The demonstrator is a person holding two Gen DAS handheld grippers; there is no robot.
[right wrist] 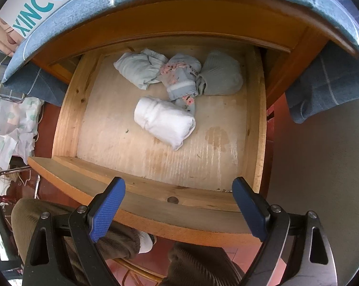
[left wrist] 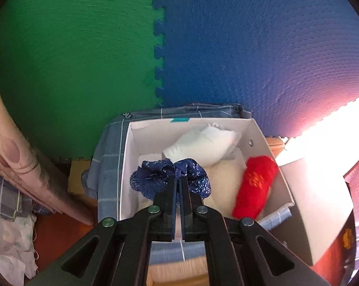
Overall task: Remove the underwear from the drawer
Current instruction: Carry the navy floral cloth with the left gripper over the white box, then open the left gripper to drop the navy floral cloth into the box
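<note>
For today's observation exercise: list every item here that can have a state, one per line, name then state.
left gripper: shut on the blue lace underwear
right gripper: open, holding nothing
drawer: pulled open
white roll: rolled, in the drawer
white box: open, no lid on
red roll: in the box

Looked like a home bedroom or storage corner. Open pine drawer [right wrist: 67, 109] held rolled underwear [right wrist: 163, 121] and socks. Foam puzzle mats, green [left wrist: 72, 59] and blue [left wrist: 251, 47], covered the wall. White cardboard box [left wrist: 125, 166] of folded garments sat on a blue checked cloth [left wrist: 107, 147]; red tile floor [right wrist: 203, 247] below.
</note>
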